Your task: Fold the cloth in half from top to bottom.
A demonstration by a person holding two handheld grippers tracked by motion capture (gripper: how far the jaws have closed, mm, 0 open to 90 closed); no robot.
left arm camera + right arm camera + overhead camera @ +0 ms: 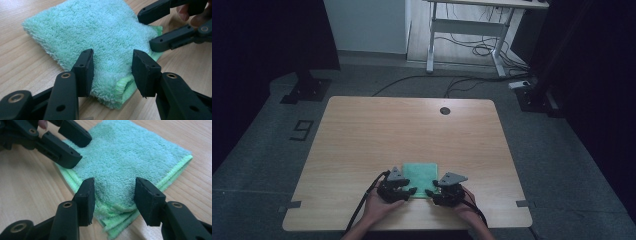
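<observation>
Pale wood-grain tabletop (362, 145) stands in a dim room with a grey floor and a desk frame behind. Near its front edge lies a folded mint-green terry cloth (421, 173), already doubled into a thick, layered square, so the folding looks well along; what seems left is perhaps one more fold or simply letting go. The left gripper (113, 68) stands half open over the cloth's near corner, its pads straddling the pile without pressing it. The right gripper (114, 195) is likewise half open, astride the opposite near corner, with the stacked edges just below and nothing held.
</observation>
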